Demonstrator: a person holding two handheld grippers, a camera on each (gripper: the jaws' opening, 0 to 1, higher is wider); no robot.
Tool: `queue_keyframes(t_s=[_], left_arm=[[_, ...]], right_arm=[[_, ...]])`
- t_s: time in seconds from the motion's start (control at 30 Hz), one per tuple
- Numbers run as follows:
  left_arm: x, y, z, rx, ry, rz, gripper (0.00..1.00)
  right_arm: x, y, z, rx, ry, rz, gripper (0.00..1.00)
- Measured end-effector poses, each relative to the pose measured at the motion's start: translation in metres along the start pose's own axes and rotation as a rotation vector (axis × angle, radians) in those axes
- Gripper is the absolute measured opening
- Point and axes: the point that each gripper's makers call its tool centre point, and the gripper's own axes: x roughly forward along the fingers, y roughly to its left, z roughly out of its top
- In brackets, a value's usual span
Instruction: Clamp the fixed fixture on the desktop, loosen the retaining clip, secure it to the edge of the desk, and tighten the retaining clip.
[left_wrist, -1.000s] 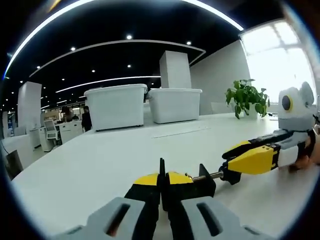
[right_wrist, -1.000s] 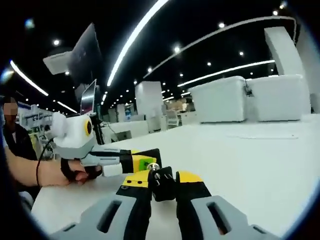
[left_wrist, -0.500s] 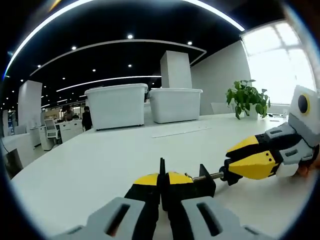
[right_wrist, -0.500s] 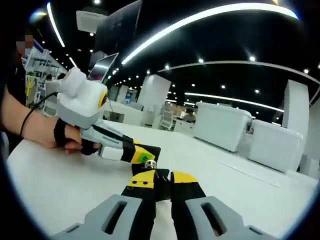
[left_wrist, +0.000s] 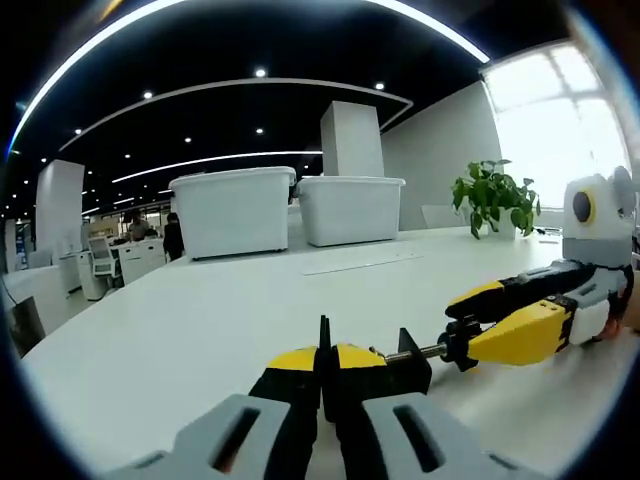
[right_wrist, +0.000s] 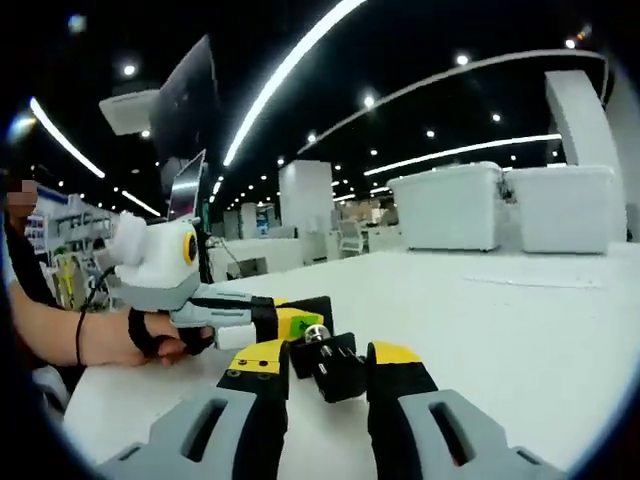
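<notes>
The fixture (left_wrist: 405, 368) is a small black clamp lying on the white desk (left_wrist: 200, 320), with a metal screw rod (left_wrist: 415, 352) sticking out to the right. My left gripper (left_wrist: 323, 358) is shut on the fixture's thin black plate, which stands up between the yellow jaw tips. My right gripper (left_wrist: 462, 345) comes in from the right and holds the black knob at the rod's end. In the right gripper view the black knob (right_wrist: 325, 372) sits between the yellow tips of my right gripper (right_wrist: 327, 358), and the left gripper (right_wrist: 300, 318) reaches in from the left, held by a hand (right_wrist: 150, 340).
Two white storage bins (left_wrist: 235, 212) (left_wrist: 350, 208) stand at the back of the desk, and a potted plant (left_wrist: 493, 195) is at the far right. A dark monitor (right_wrist: 190, 130) rises behind the left gripper. Open desk surface lies ahead of the fixture.
The right gripper rolled about the screw rod half a second ago and has now rolled back, still on the knob. The left gripper and the fixture have stayed in place.
</notes>
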Motion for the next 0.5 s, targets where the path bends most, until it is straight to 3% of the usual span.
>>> queue_keyframes(t_s=[0.2,0.5], left_arm=[[0.0,0.001,0.0,-0.001,0.001,0.0,0.04],[0.0,0.001,0.0,-0.004,0.002,-0.001,0.04]], right_arm=[[0.005,0.001,-0.026,-0.058,0.133,-0.029,0.26],[0.004,0.003,-0.028,-0.053,0.141,-0.033,0.23]])
